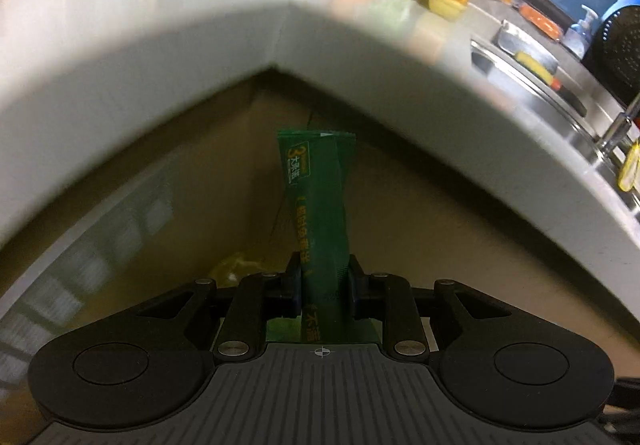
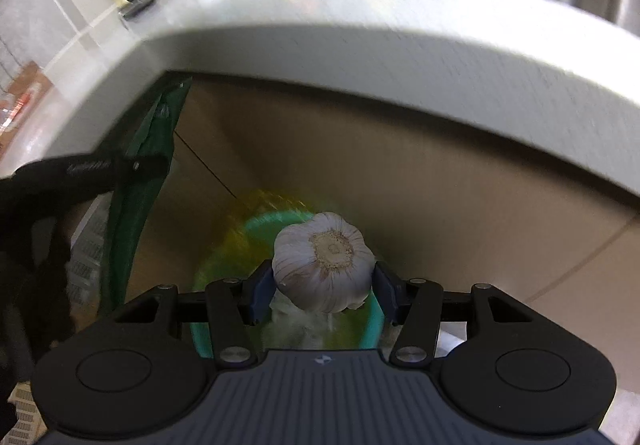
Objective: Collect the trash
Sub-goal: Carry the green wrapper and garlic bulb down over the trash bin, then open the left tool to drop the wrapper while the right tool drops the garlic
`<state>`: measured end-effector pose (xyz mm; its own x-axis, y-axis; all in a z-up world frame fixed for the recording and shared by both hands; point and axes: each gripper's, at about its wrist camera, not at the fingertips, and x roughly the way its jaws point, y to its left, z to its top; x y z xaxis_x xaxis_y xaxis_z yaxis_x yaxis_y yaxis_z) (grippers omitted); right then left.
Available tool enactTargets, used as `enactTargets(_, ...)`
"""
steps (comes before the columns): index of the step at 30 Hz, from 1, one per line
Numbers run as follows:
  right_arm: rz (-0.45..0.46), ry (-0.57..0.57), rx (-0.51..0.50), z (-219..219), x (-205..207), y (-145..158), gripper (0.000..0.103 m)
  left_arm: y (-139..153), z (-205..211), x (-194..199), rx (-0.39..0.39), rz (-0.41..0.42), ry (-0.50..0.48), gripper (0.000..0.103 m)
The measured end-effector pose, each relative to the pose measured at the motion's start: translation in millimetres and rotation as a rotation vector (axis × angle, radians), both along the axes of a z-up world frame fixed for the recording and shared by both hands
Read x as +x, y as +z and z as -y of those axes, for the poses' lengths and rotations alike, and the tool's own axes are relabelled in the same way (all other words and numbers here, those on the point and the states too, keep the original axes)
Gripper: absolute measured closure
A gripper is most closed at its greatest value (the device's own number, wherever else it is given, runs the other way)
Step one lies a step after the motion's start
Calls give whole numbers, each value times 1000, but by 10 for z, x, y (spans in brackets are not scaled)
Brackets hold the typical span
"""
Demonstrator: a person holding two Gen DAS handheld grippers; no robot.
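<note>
- The left gripper (image 1: 323, 287) has its jaws clamped on the lower part of a green sachet (image 1: 318, 201), which stands up past the pads and hangs below the rim of the desk (image 1: 120, 57), in front of the brown cabinet front (image 1: 420, 213). Only a short stretch is pinched, so the long free end could swing, catch the desk edge and twist out.
- The right gripper (image 2: 322, 285) has its jaws clamped on a garlic bulb (image 2: 324, 261), root end facing the camera, above a bin with a teal rim (image 2: 256, 223) and a yellow liner (image 2: 236, 241). The bulb is round and papery; with the pads bearing on its sides, it could roll free or shed skin if the hold loosens off-centre.
- In the right wrist view the sachet (image 2: 132, 197) and the left gripper (image 2: 100, 167) sit to the left of the bin, apparently not over its mouth. Let go there, I judge the sachet would land on the floor beside the bin.
- Both grippers are crowded under the desk overhang near the one bin; they could knock each other, or strike the desk edge.
- The light sachet may flutter sideways as it drops and miss the opening.
- The pictures are blurred, so how full the bin is cannot be told.
</note>
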<state>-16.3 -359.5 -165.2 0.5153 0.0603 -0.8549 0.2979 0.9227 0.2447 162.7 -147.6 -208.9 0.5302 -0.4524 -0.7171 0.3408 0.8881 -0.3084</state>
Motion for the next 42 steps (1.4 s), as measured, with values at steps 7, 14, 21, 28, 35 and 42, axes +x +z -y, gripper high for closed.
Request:
enactTargets(7, -59, -1, -56, -10, -73, -173, 50, -878, -67, 55, -65, -155, 21, 74)
enactTargets(14, -94, 46, -35, -152, 62, -286, 50, -1057, -155, 164, -63, -181, 54, 71)
enactTargets(21, -129, 103, 26, -404, 227, -427, 51, -829, -373, 209, -123, -221, 75, 71)
enactTargets(28, -142, 132, 109, -479, 397, -516, 73, -637, -742, -113, -140, -275, 130, 71)
enactTargets(35, -116, 152, 93, -371, 657, -473, 76, -537, -1080, -390, -150, -290, 181, 71)
enactTargets(42, -109, 151, 27, -276, 816, -408, 76, -637, -1224, -559, -149, -366, 235, 71)
